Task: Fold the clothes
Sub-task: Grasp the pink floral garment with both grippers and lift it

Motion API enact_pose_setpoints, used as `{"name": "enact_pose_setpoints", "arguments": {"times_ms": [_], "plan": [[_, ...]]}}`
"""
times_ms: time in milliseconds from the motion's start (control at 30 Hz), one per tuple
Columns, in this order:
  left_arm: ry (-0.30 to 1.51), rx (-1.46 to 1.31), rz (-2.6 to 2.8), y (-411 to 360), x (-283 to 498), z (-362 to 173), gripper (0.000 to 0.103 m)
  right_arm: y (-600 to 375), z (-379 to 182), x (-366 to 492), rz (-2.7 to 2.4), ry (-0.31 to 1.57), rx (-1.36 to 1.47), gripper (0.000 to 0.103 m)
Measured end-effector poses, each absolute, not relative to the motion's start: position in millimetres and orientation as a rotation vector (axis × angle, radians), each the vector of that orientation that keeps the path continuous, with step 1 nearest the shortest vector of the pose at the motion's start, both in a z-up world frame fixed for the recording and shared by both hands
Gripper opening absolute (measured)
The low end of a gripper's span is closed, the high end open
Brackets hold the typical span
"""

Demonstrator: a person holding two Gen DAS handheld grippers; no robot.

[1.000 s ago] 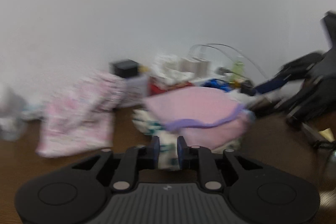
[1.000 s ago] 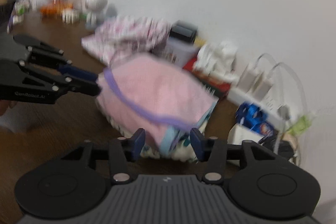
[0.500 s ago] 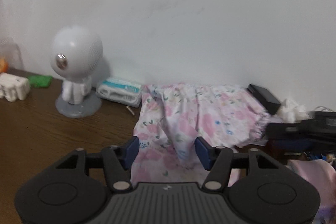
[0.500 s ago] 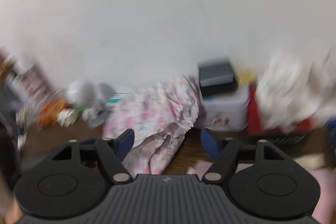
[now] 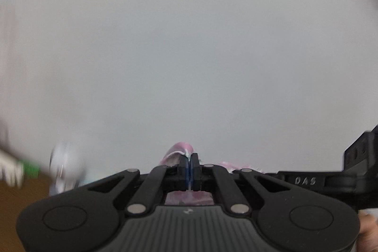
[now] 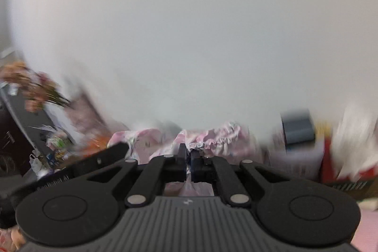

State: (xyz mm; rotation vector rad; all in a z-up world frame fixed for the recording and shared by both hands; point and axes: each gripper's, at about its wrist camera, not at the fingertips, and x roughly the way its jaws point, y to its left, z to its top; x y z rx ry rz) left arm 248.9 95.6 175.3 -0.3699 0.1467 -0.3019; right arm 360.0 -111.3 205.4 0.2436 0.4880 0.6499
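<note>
My left gripper [image 5: 189, 158] has just clamped its jaws on the pink floral garment [image 5: 180, 149]; a fold of the cloth pokes up past the fingertips at twelve o'clock and more of it shows below, between the linkage arms. Ahead of it I see almost nothing but white wall [image 5: 189, 51], with a blurred strip of brown table [image 5: 21, 195] at eight o'clock. The other gripper's black body juts in at three o'clock. My right gripper [image 6: 188, 156] has likewise just closed, and its jaws pinch the same garment [image 6: 212, 137], whose ruffled edge bunches just beyond the tips from eleven to one o'clock. In that view a dark box [image 6: 298, 128] sits at two o'clock and blurred flowers [image 6: 28, 84] at nine o'clock; the rest of the clutter is too smeared to name.
</note>
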Motion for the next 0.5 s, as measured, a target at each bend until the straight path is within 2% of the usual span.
{"name": "enact_pose_setpoints", "arguments": {"times_ms": [133, 267, 500], "plan": [[-0.07, -0.342, -0.355, 93, 135, 279, 0.0, -124, 332, 240, 0.702, 0.252, 0.181, 0.002], [-0.203, -0.301, -0.365, 90, 23, 357, 0.0, -144, 431, 105, 0.719, 0.049, 0.113, 0.002], [-0.363, -0.222, -0.339, 64, -140, 429, 0.0, -177, 514, -89, 0.727, -0.176, 0.029, 0.002]]}}
